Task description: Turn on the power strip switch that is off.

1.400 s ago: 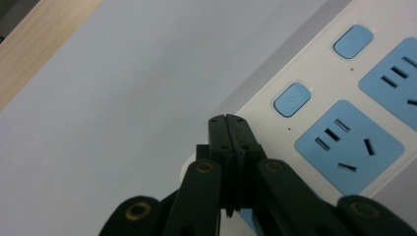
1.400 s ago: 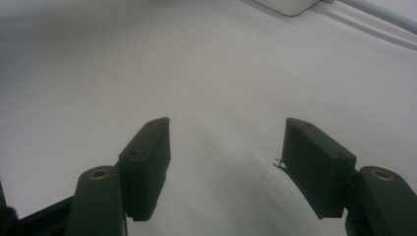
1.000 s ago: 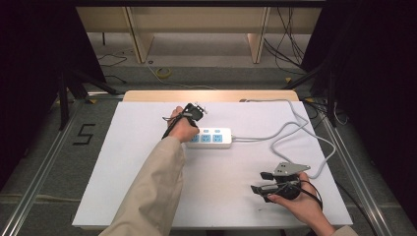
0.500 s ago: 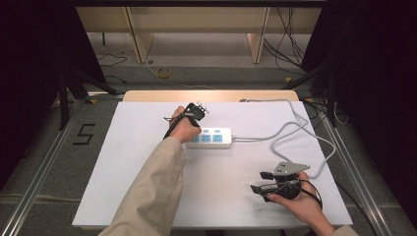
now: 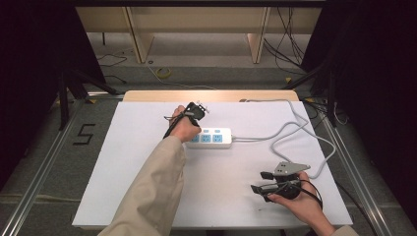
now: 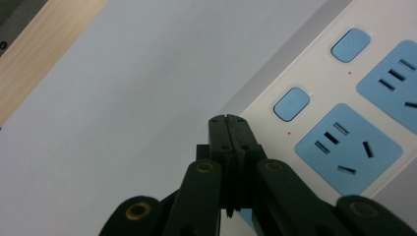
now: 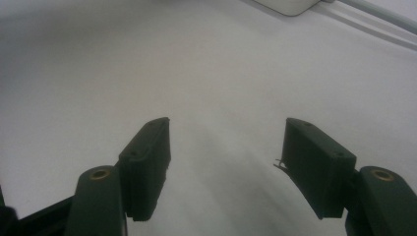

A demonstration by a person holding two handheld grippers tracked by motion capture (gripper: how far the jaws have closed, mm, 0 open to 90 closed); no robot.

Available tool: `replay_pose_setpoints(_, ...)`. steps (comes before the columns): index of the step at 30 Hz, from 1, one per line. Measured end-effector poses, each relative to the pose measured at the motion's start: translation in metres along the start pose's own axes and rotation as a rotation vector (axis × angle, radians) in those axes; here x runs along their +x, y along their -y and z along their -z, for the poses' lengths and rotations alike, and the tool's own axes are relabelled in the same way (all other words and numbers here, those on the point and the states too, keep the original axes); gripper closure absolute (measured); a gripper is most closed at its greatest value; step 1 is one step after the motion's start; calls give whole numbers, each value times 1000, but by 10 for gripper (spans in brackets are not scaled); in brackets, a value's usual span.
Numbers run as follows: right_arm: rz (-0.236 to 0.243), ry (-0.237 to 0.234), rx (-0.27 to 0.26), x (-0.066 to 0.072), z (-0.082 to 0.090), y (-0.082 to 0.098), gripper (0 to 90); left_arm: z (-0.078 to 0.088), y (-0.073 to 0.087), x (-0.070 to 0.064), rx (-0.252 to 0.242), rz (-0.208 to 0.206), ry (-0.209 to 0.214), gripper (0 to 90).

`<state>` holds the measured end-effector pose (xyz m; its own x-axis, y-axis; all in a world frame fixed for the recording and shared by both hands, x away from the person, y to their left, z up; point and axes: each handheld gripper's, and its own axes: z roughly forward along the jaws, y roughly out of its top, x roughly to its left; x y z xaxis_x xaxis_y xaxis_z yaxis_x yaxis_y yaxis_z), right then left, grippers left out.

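A white power strip (image 5: 211, 138) with blue sockets lies in the middle of the white table (image 5: 118, 167). In the high view my left gripper (image 5: 193, 113) hangs over the strip's left end, mostly covered by the hand. In the left gripper view it (image 6: 229, 121) is shut on nothing, its tips right at the strip's edge (image 6: 314, 83), next to a small blue button (image 6: 291, 103) and a blue socket (image 6: 348, 147). My right gripper (image 5: 260, 181) rests low at the table's near right. It (image 7: 227, 125) stands open over bare white surface.
The strip's grey cable (image 5: 295, 125) loops over the right half of the table and runs off the far edge. A wooden strip (image 5: 211, 95) borders the table's far side. The strip's corner (image 7: 290, 5) and cable (image 7: 378, 14) are at the top of the right gripper view.
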<state>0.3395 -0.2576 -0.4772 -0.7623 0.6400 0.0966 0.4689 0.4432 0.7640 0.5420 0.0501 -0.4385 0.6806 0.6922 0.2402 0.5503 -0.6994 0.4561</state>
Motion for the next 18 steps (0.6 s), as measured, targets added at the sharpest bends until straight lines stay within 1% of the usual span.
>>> replay_pose_setpoints(2, 0, 0, 2, 0, 0, 0, 361, 0, 0, -1, 0, 2, 13, 900)
replay_pose_setpoints(3, 0, -1, 2, 0, 0, 0, 361, 0, -1, -2, -6, 6, 14, 900)
replay_pose_setpoints(4, 0, -1, 2, 0, 0, 0, 361, 0, -2, -3, 3, -10, 6, 900)
replay_pose_setpoints(5, -1, -1, 1, 1, 0, 0, 361, -1, -2, -4, 8, -11, 3, 900)
replay_pose_setpoints(8, -1, 0, -1, 0, 0, 0, 361, -1, -3, -4, 8, -3, 5, 900)
replay_pose_setpoints(10, -1, -1, 1, 0, 0, 0, 361, 0, -3, -2, 16, -8, -1, 900)
replay_pose_setpoints(12, 1, -2, 3, 0, 0, 0, 361, 0, -2, -1, 15, 2, 13, 900)
replay_pose_setpoints(18, 2, -4, 5, 0, 0, 0, 361, -1, -1, -1, 15, 8, 17, 900)
